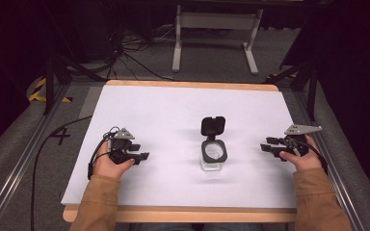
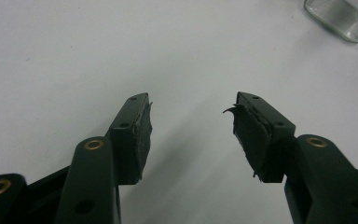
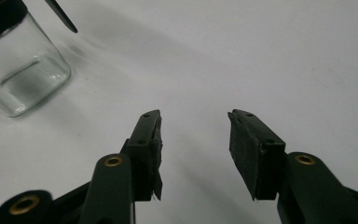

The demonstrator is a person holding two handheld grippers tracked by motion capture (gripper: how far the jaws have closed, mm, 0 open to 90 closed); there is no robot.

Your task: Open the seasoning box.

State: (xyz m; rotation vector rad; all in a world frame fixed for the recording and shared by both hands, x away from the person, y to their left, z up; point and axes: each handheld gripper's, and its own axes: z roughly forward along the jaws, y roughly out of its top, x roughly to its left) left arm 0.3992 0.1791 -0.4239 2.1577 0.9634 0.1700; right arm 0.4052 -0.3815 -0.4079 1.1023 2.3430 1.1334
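Observation:
A small clear glass jar (image 1: 214, 159) with a black collar stands on the white table top (image 1: 173, 115), its hinged black lid (image 1: 213, 126) flipped up and back. My left gripper (image 1: 143, 157) rests low at the left of the jar, a hand's width away, pointing toward it; its jaws stand apart with nothing between them (image 2: 193, 121). A corner of the jar (image 2: 338, 18) shows at the top right there. My right gripper (image 1: 265, 144) sits at the right of the jar, jaws wide with nothing between them (image 3: 193, 135). The jar (image 3: 21, 70) stands ahead and to the left of them.
The white sheet lies on a wooden board (image 1: 183, 214) whose front edge shows near the person. Metal rails (image 1: 26, 154) run along both sides. A cable (image 1: 43, 149) trails off the left. A white frame (image 1: 217, 29) and loose cables stand on the floor behind.

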